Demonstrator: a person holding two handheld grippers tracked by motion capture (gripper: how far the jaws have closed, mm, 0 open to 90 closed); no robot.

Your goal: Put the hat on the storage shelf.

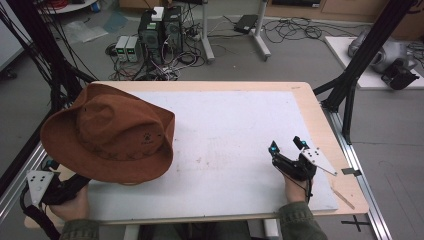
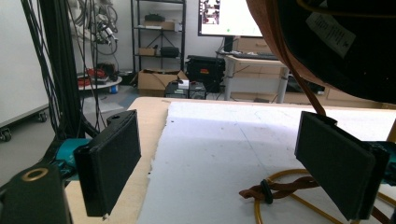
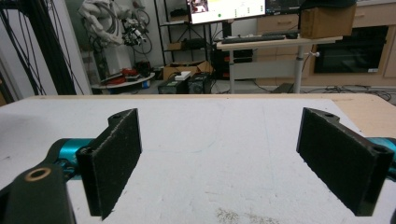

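A brown wide-brimmed hat (image 1: 107, 132) sits over the left part of the white mat (image 1: 230, 135), its brim reaching past the table's left edge. In the left gripper view the hat's dark underside (image 2: 336, 42) hangs above and to the right of my left gripper (image 2: 219, 140), which is open; the brim meets the top of its right-hand jaw. The hat's braided brown cord (image 2: 280, 189) lies on the mat between the jaws. The left gripper's grey plate (image 1: 39, 182) shows below the brim. My right gripper (image 1: 286, 145) (image 3: 219, 135) rests open on the mat's right side, holding nothing.
Black frame posts stand at the left (image 1: 45, 45) and at the right (image 1: 370, 45) of the table. Computer cases and cables (image 1: 155, 30) sit on the floor beyond the far edge. A thin strip (image 1: 344, 196) lies on the bare wood at the front right corner.
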